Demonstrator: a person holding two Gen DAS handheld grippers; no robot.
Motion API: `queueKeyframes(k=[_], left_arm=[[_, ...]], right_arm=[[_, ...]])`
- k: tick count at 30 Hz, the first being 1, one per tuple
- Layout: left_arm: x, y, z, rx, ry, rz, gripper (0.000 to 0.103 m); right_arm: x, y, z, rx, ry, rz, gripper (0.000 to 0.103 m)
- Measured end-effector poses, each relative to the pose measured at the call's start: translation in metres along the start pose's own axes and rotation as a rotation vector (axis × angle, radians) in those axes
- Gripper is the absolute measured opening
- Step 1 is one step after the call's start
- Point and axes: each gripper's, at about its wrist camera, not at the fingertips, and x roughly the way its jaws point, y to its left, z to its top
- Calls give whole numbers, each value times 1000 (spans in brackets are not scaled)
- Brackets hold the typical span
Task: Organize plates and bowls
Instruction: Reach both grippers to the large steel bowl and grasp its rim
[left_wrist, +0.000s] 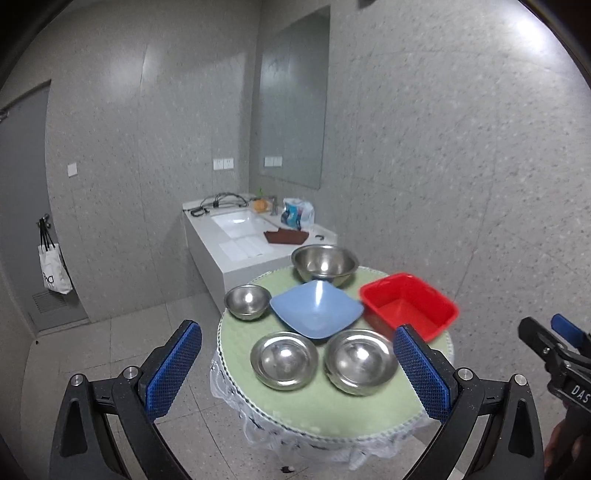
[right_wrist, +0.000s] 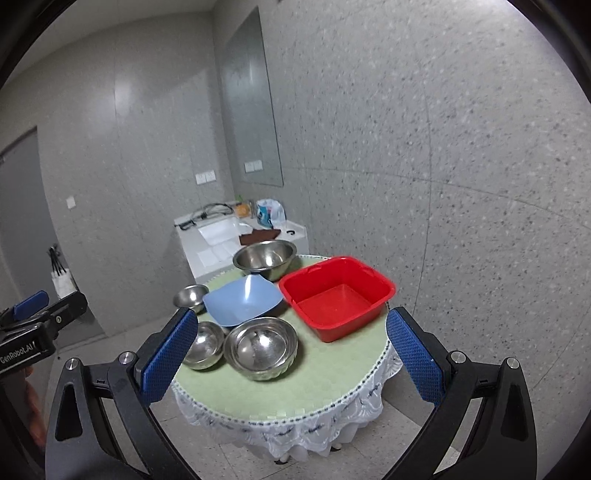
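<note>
A round table with a green cloth (left_wrist: 317, 406) (right_wrist: 314, 384) holds a blue square plate (left_wrist: 316, 308) (right_wrist: 243, 300), a red plastic tub (left_wrist: 408, 304) (right_wrist: 337, 297), a large steel bowl (left_wrist: 324, 263) (right_wrist: 265, 257) at the back, a small steel bowl (left_wrist: 246, 301) (right_wrist: 190, 297) at the left, and two steel bowls at the front (left_wrist: 284, 359) (left_wrist: 360, 360) (right_wrist: 205, 344) (right_wrist: 261, 346). My left gripper (left_wrist: 297, 373) is open and empty, short of the table. My right gripper (right_wrist: 291, 360) is open and empty too, also above the near edge.
A white sink counter (left_wrist: 236, 240) (right_wrist: 221, 236) stands behind the table with cables, a brown cloth and a plastic bag. A tote bag (left_wrist: 55, 271) hangs on the grey door at the left. Tiled floor surrounds the table; the wall is close on the right.
</note>
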Motion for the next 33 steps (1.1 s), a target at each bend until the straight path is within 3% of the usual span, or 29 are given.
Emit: queueKeyframes(k=[5,11,14,17,25,33], left_arm=[[77,20,31,-6,54,-12,102],[171,25,86,55,105,1,102],[215,24,112,76,103,-9,102],[272,25,136,90,159,-53,102],[462,39,214,115,323,-165,102],[665,37,253,193,512,-200,98]], right_arm=[[67,1,5,6,41,-36,103],[143,0,19,68,92,-15,103],[178,2,32,82,101,-19,103],[213,7,44,102,148,-12,103],[321,20,89,183,247,10,103],[465,13,102,288,475,-43,103]])
